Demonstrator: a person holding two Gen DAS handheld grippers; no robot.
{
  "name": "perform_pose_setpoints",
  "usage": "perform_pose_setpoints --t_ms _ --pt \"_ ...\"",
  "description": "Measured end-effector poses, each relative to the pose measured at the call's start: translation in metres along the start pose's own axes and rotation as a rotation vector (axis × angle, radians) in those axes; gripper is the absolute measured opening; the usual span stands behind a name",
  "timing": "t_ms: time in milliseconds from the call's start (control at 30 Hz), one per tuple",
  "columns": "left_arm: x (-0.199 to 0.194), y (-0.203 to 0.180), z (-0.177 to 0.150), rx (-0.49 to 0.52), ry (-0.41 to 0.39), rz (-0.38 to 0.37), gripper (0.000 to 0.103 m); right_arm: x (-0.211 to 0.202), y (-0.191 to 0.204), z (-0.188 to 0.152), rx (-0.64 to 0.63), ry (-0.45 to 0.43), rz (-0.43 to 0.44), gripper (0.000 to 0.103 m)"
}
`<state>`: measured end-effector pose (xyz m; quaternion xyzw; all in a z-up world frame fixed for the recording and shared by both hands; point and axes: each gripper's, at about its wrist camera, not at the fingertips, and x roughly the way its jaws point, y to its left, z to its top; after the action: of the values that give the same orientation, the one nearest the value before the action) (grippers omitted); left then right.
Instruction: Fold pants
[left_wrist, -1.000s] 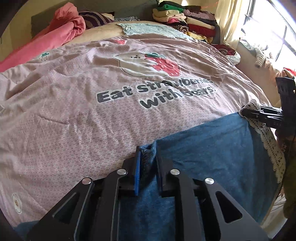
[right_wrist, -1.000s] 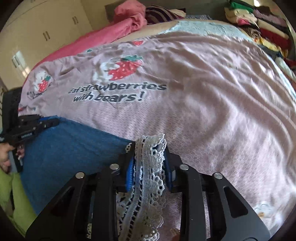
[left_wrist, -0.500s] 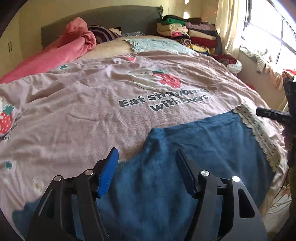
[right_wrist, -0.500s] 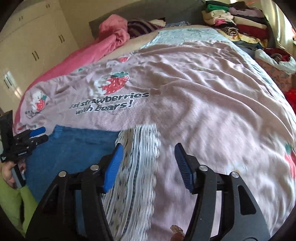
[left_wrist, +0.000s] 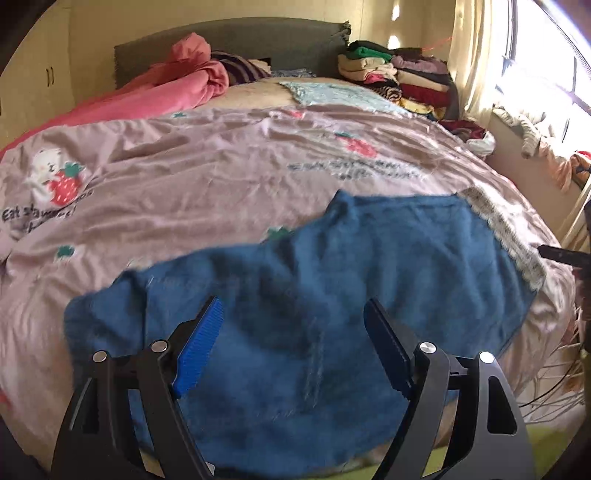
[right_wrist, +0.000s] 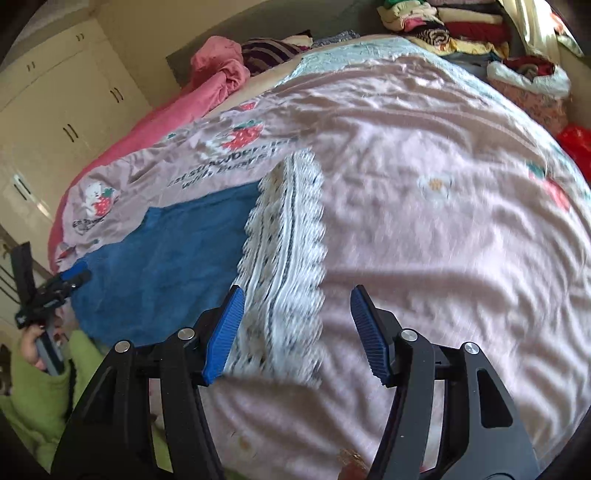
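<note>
The blue pants (left_wrist: 332, 295) lie spread flat near the front edge of the bed, with a white lace trim (left_wrist: 506, 236) along their right end. My left gripper (left_wrist: 295, 332) is open and empty above the pants' left part. In the right wrist view the pants (right_wrist: 166, 258) lie at the left and the lace trim (right_wrist: 284, 258) runs down the middle. My right gripper (right_wrist: 295, 325) is open and empty over the lace trim's near end. The left gripper also shows in the right wrist view (right_wrist: 72, 277).
A pink bedspread (left_wrist: 221, 177) with strawberry prints covers the bed. A pink blanket (left_wrist: 166, 88) lies heaped at the headboard. Stacked folded clothes (left_wrist: 399, 81) sit at the far right corner. A window ledge with clothes (left_wrist: 535, 133) runs along the right. Cupboards (right_wrist: 55, 110) stand to the left.
Both grippers opened and let go of the pants, then drew back toward the bed's front edge. The pants now lie flat on the bedspread.
</note>
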<state>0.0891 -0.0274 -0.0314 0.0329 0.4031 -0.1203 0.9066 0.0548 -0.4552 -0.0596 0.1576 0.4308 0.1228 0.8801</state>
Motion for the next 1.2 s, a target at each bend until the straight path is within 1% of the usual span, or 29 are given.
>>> perform_pose_setpoints --t_ms 100,167,200,233,267,367,400,433,533,600,667,800,900,967,1033,1067,1100,1133,1167,1200 --pt "0.004 0.009 -0.010 -0.011 0.038 0.023 0.078 0.002 0.002 -0.007 0.008 0.012 0.016 0.053" --pt "0.014 0.015 -0.016 -0.031 0.092 0.064 0.078 0.008 0.002 -0.010 0.014 0.023 0.018 0.053" --pt "0.021 0.020 -0.020 -0.039 0.115 0.096 0.078 0.013 0.002 -0.011 0.018 0.036 0.018 0.053" --pt "0.024 0.023 -0.022 -0.048 0.125 0.098 0.078 0.017 0.002 -0.013 0.022 0.049 0.020 0.053" --pt "0.025 0.026 -0.023 -0.065 0.131 0.082 0.078 0.022 0.003 -0.015 0.027 0.063 0.024 0.053" --pt "0.025 0.031 -0.023 -0.083 0.130 0.064 0.078 0.030 0.011 -0.020 -0.005 0.091 0.046 0.034" --pt "0.024 0.032 -0.024 -0.086 0.131 0.062 0.078 0.030 0.013 -0.021 -0.015 0.094 0.050 0.025" --pt "0.024 0.033 -0.024 -0.086 0.130 0.062 0.078 0.028 0.014 -0.021 -0.019 0.090 0.053 0.019" --pt "0.023 0.034 -0.024 -0.089 0.129 0.057 0.078 0.014 0.016 -0.022 -0.034 0.071 0.019 0.013" --pt "0.023 0.032 -0.024 -0.090 0.128 0.056 0.078 0.007 0.018 -0.023 -0.056 0.075 -0.009 0.012" --pt "0.024 0.031 -0.024 -0.087 0.130 0.058 0.078 0.007 0.021 -0.026 -0.096 0.086 -0.058 0.012" --pt "0.024 0.031 -0.023 -0.088 0.129 0.056 0.078 0.021 0.015 -0.030 -0.083 0.118 -0.085 0.015" --pt "0.024 0.032 -0.024 -0.092 0.126 0.050 0.078 0.022 0.014 -0.030 -0.087 0.117 -0.092 0.016" --pt "0.024 0.032 -0.024 -0.092 0.126 0.051 0.078 0.017 0.014 -0.029 -0.087 0.115 -0.097 0.020" --pt "0.022 0.031 -0.024 -0.088 0.118 0.054 0.078 0.011 0.015 -0.027 -0.094 0.102 -0.123 0.029" --pt "0.021 0.031 -0.023 -0.086 0.114 0.055 0.078 0.008 0.015 -0.027 -0.096 0.096 -0.131 0.031" --pt "0.018 0.031 -0.023 -0.083 0.107 0.058 0.078 0.004 0.014 -0.026 -0.092 0.086 -0.133 0.036" --pt "0.016 0.030 -0.023 -0.082 0.102 0.060 0.090 0.000 0.014 -0.025 -0.087 0.076 -0.136 0.037" --pt "0.013 0.029 -0.023 -0.082 0.092 0.065 0.093 -0.003 0.015 -0.024 -0.087 0.066 -0.140 0.037" --pt "0.010 0.028 -0.023 -0.081 0.083 0.072 0.094 -0.006 0.017 -0.023 -0.088 0.056 -0.145 0.038"
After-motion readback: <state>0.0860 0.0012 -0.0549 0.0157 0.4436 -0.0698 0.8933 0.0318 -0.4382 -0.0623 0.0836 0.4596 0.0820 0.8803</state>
